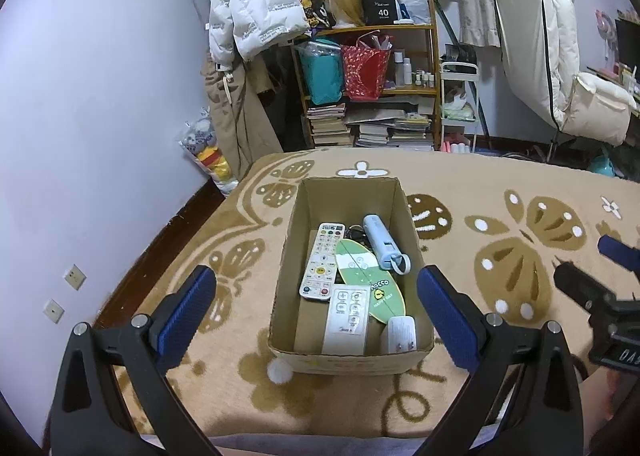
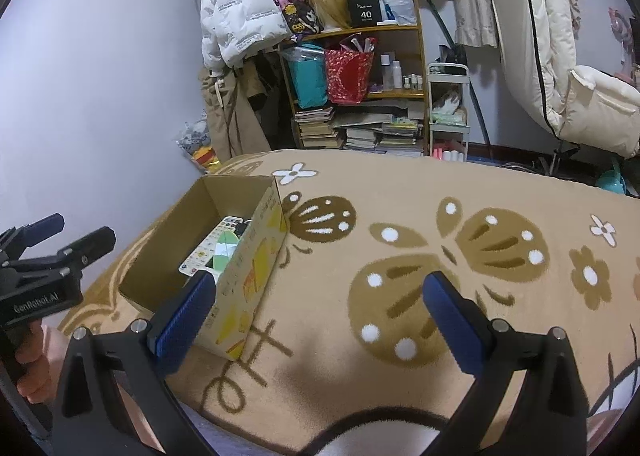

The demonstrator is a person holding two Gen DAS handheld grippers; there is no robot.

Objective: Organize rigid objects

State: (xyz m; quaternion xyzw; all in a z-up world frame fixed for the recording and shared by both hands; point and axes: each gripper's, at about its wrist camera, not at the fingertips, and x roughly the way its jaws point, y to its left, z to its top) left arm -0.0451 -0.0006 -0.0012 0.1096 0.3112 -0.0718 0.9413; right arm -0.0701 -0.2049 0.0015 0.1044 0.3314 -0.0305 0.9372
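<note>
An open cardboard box (image 1: 288,256) stands on the tan patterned blanket. Inside lie a white remote with coloured buttons (image 1: 322,260), a second white remote (image 1: 347,320), a green oval card (image 1: 370,282), a pale blue cylinder device (image 1: 382,242) and a white charger plug (image 1: 400,334). My left gripper (image 1: 316,284) hovers open above the box's near end, its fingers wide apart with nothing between them. In the right wrist view the box (image 2: 248,268) sits at the left. My right gripper (image 2: 320,292) is open and holds nothing, beside the box over the blanket.
The blanket (image 2: 440,216) covers a bed whose far edge faces a cluttered shelf (image 1: 372,88) of bags, bottles and stacked books. A white jacket (image 1: 248,4) hangs by the wall at the left. A padded chair (image 1: 560,64) stands at the right.
</note>
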